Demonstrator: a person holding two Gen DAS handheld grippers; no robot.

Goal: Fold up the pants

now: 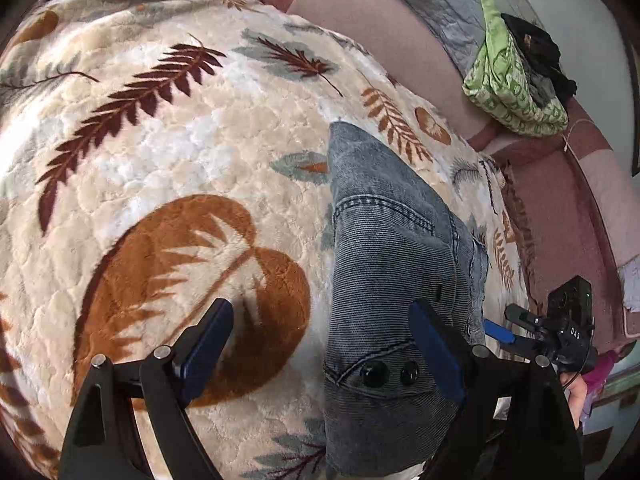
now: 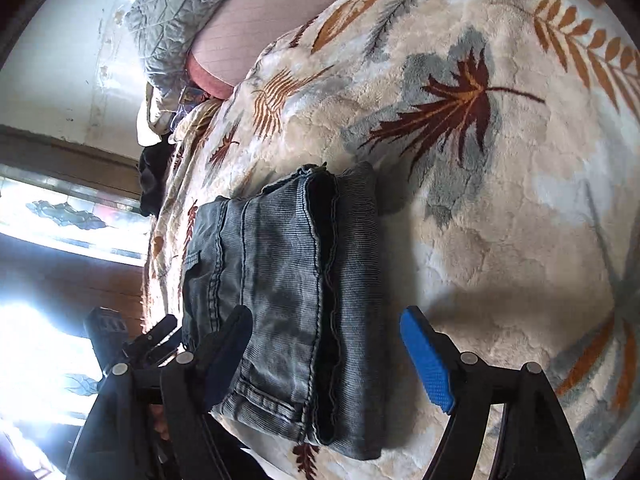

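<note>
Grey-blue corduroy pants [image 1: 392, 280] lie folded into a compact stack on a cream blanket [image 1: 180, 152] printed with leaves. My left gripper [image 1: 320, 320] stands open; one finger hovers over the pants near two dark buttons [image 1: 374, 374], and the other is over bare blanket. In the right wrist view the same stack of pants [image 2: 280, 280] shows its layered hems. My right gripper [image 2: 328, 332] is open above it, with the blue pad [image 2: 426, 360] clear of the cloth over the blanket [image 2: 500, 220]. Each gripper appears in the other's view: the right gripper [image 1: 508, 324] and the left gripper [image 2: 160, 336].
A green patterned cloth [image 1: 508, 80] with dark clothes on it sits on the pink bedding [image 1: 380, 40] beyond the blanket. A grey quilt [image 1: 440, 4] lies along the wall. The blanket's edge drops off beside the pants, towards a bright window [image 2: 60, 216]. A person's hand [image 1: 576, 396] holds the right gripper.
</note>
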